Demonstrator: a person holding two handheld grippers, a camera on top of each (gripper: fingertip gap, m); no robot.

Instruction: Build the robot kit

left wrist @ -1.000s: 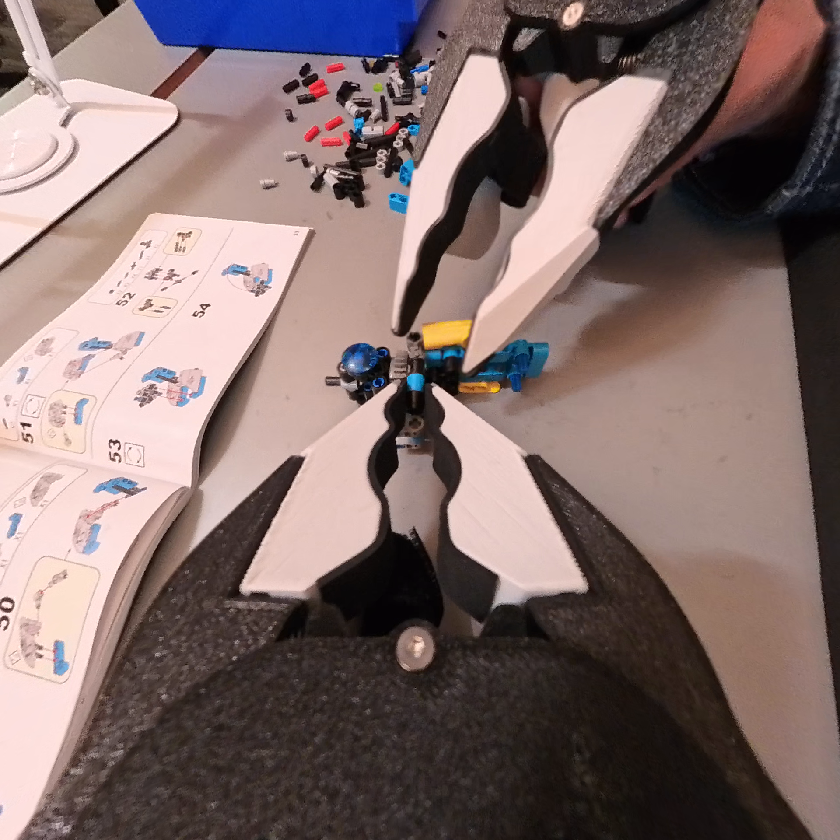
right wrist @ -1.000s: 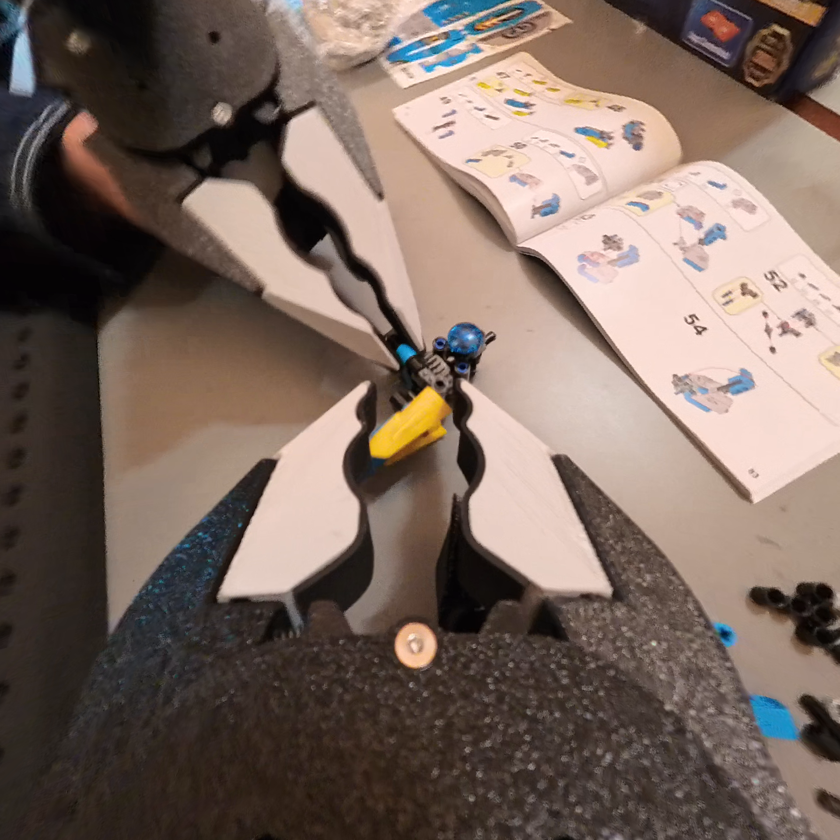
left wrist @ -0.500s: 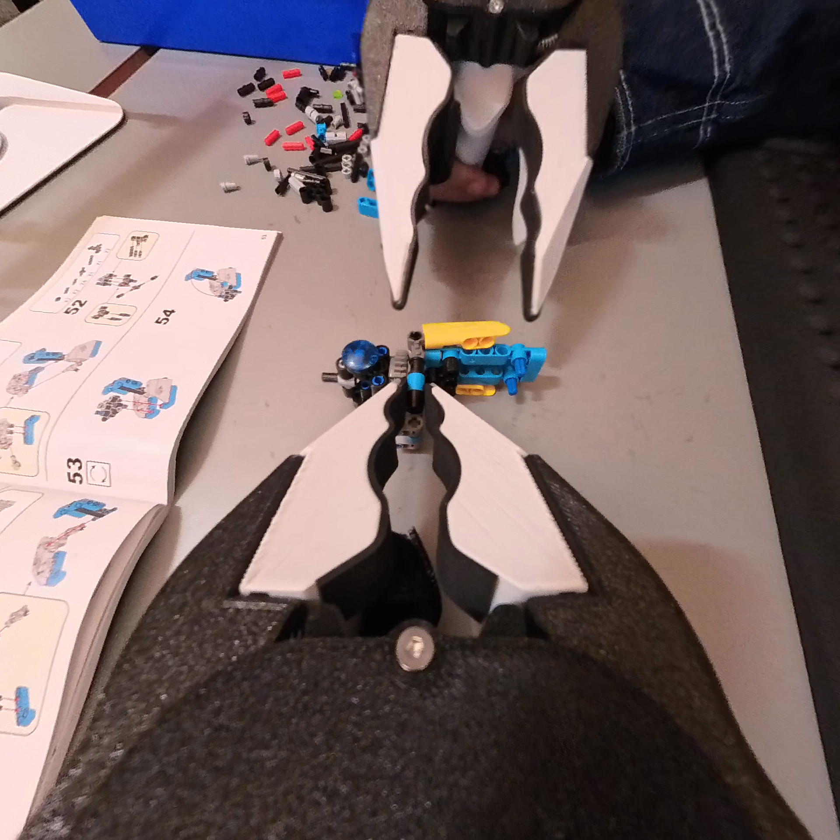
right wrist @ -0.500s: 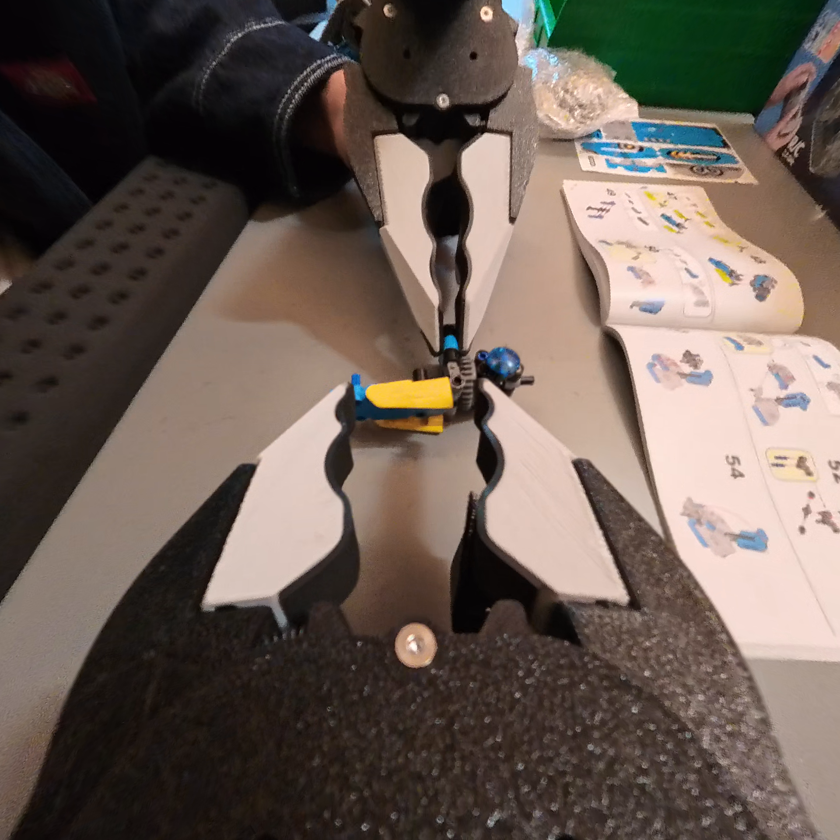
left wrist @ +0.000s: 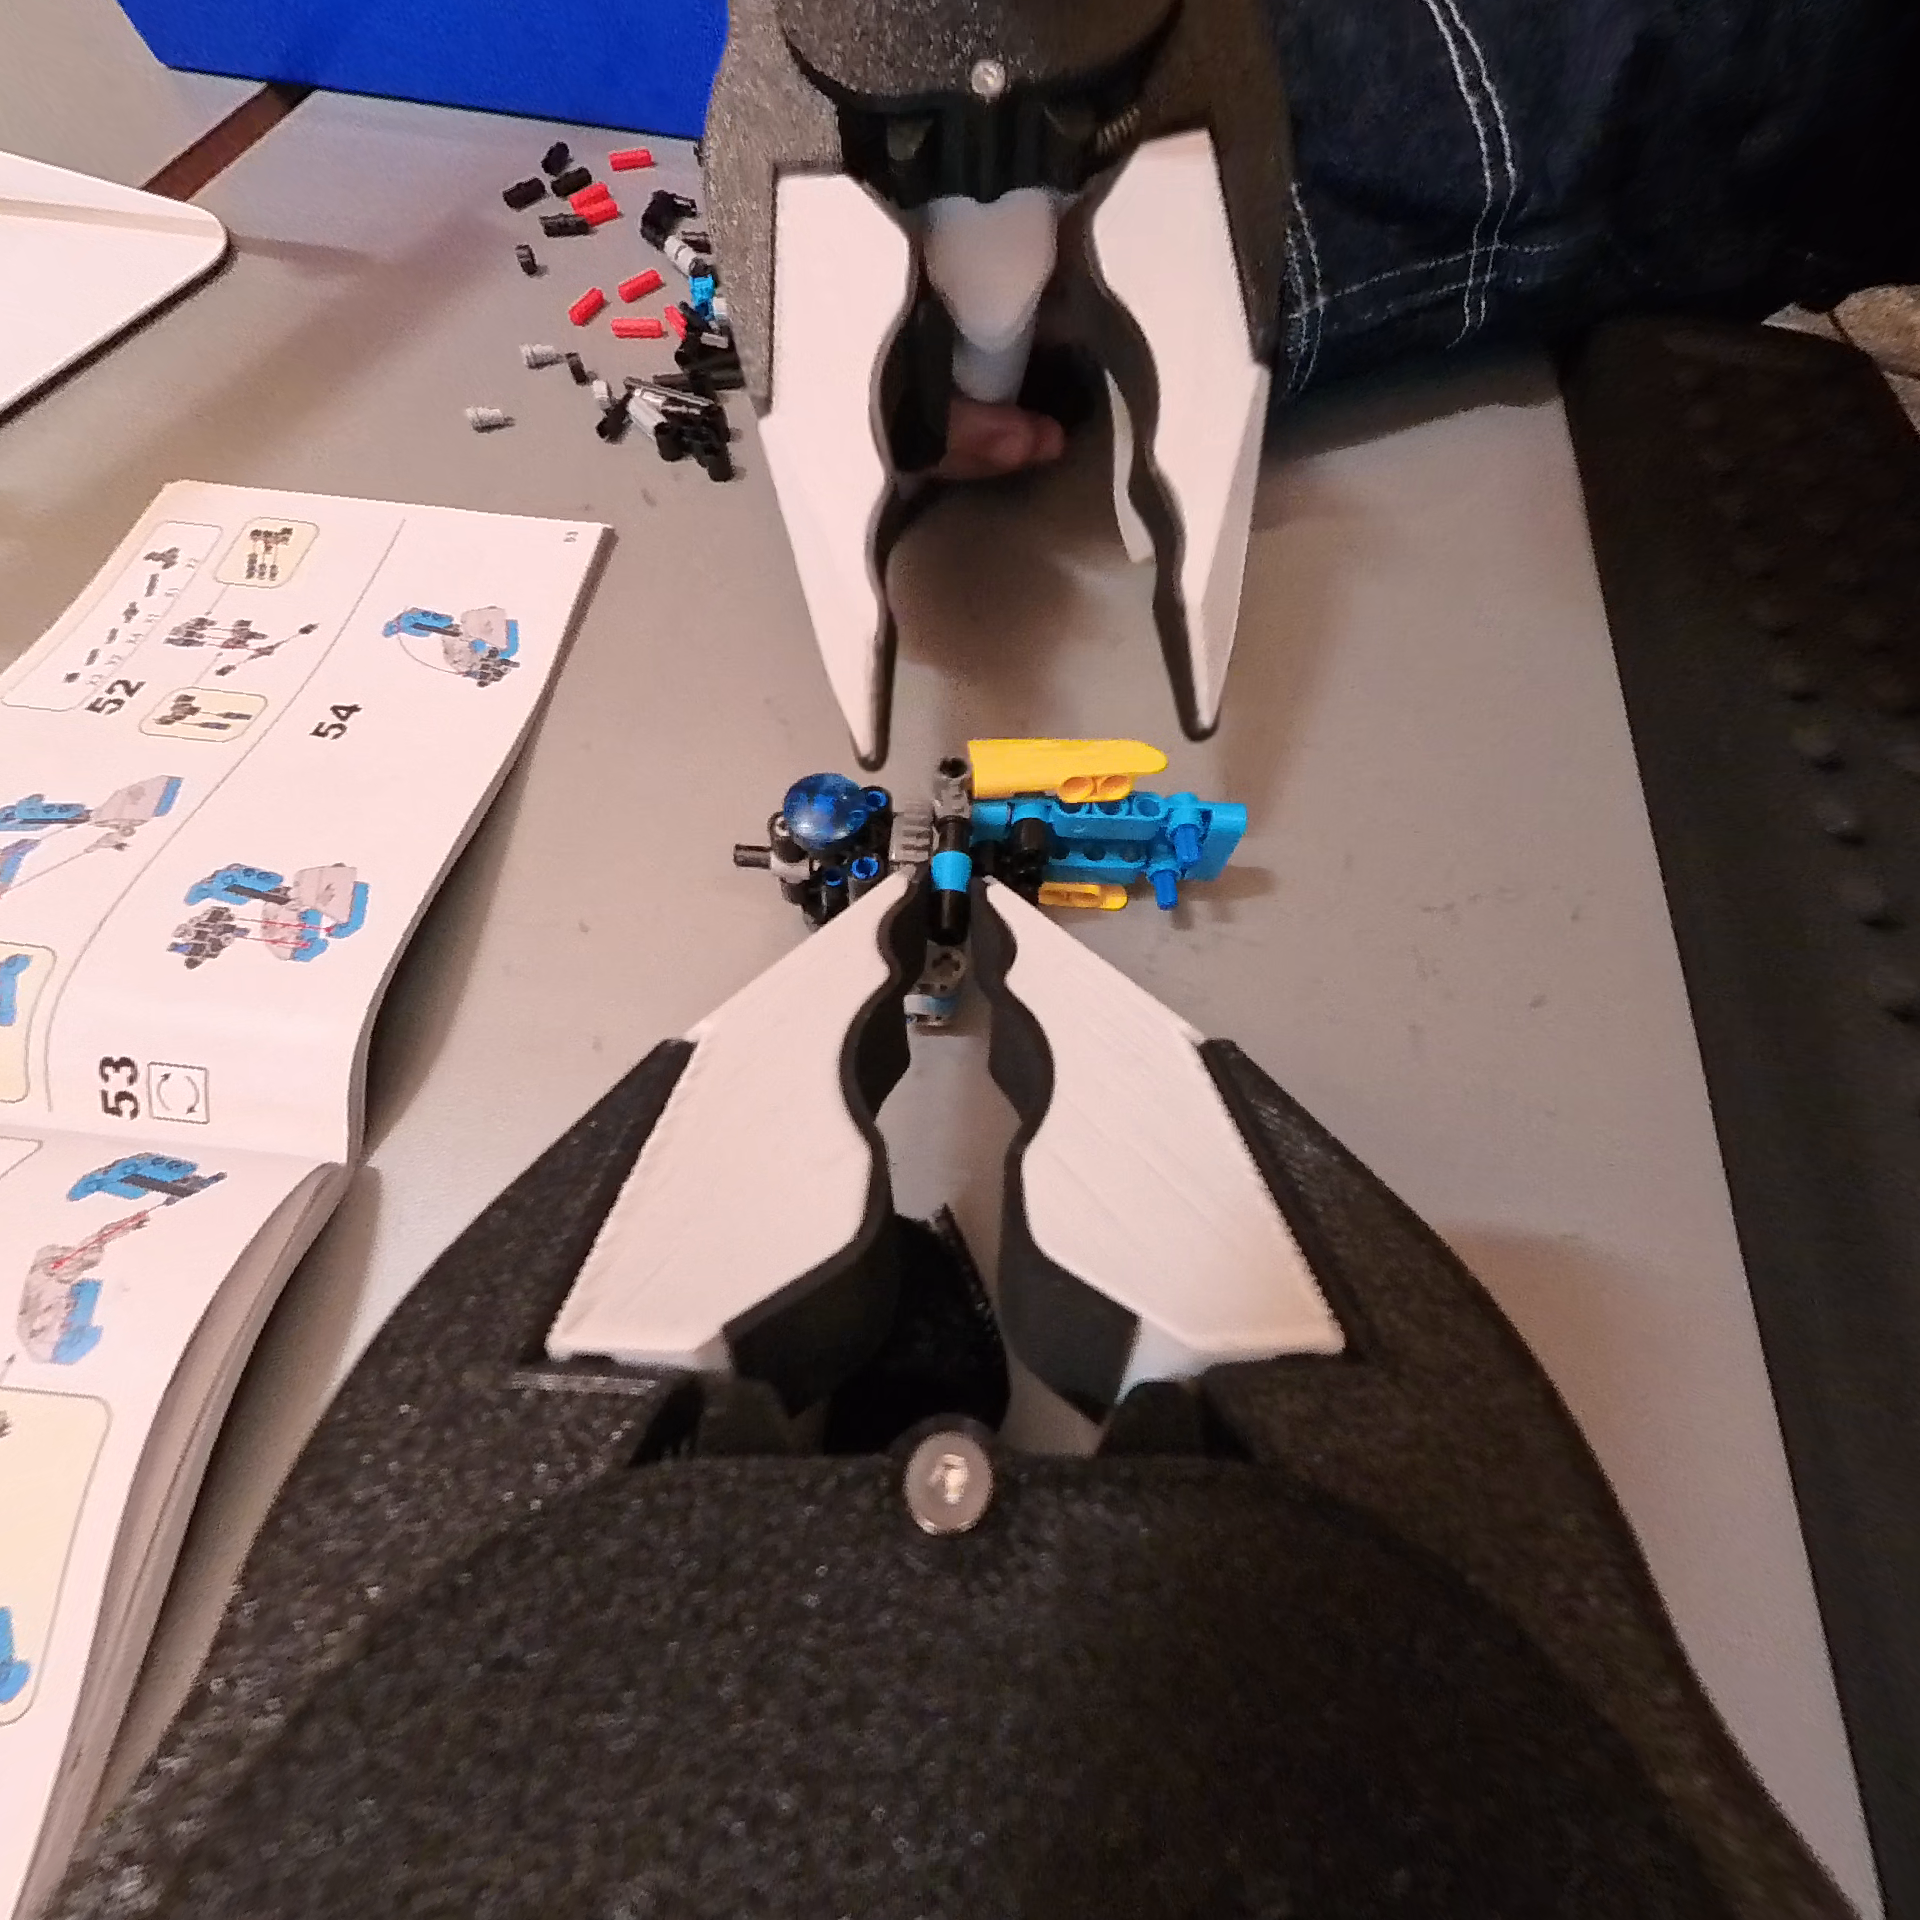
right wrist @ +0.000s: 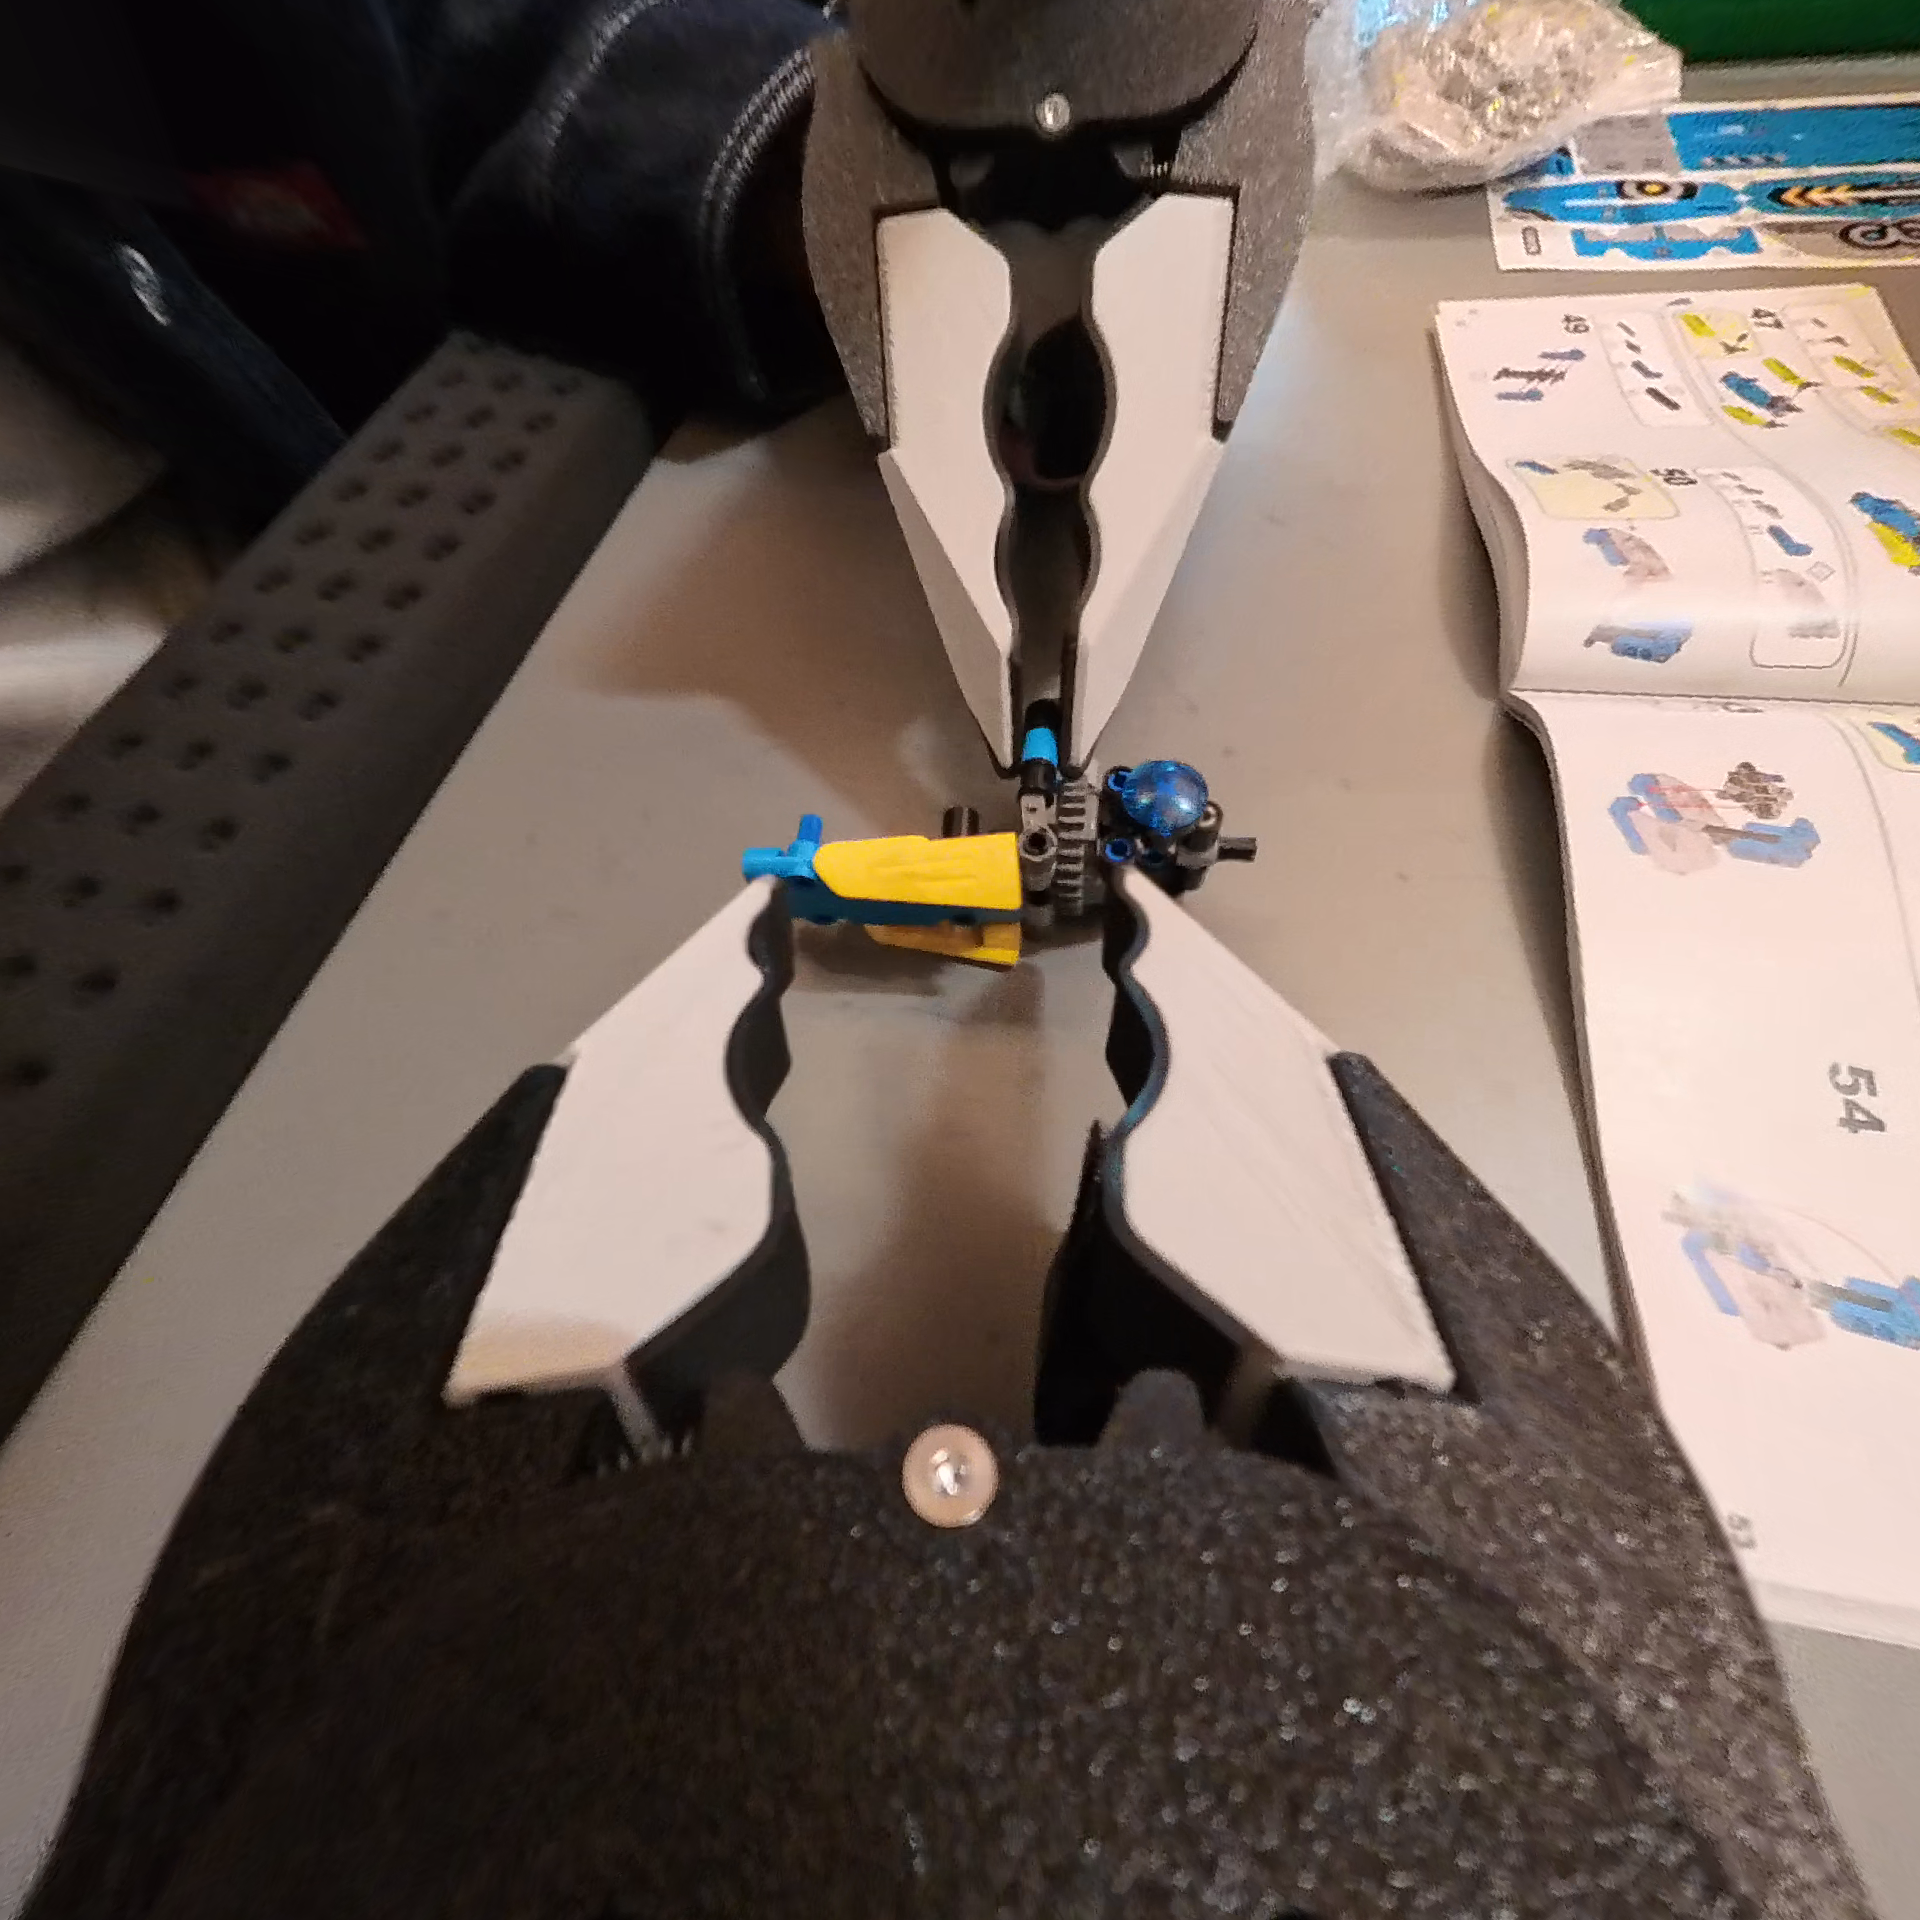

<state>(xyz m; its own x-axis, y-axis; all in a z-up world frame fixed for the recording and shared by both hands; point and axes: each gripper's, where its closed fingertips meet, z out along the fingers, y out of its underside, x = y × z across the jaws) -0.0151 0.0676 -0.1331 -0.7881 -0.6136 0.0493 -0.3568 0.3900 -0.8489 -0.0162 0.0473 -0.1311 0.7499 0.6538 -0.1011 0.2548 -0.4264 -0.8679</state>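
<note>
— Grey tabletop (left wrist: 1403,1039), dull light. How do the jaws stand?

— Left gripper (left wrist: 943,894) is pinched nearly shut on a thin black-and-blue axle stub (left wrist: 948,894) that sticks out of the small brick model (left wrist: 997,836). That narrow grip seems meant to pin the model flat on the table. Right gripper (right wrist: 940,883) is spread wide and holds nothing; its tips sit just beside the model's yellow panel (right wrist: 914,868), one at each end, apart from it as far as I can tell.

— And around them?

— Open instruction booklet (left wrist: 260,810) lies on the left gripper's side, near the model. Loose black and red pieces (left wrist: 634,312) are scattered farther off, beyond the right gripper. A blue box (left wrist: 436,42) stands at the table's far edge, and a clear bag of parts (right wrist: 1486,83) lies behind the left gripper.
</note>
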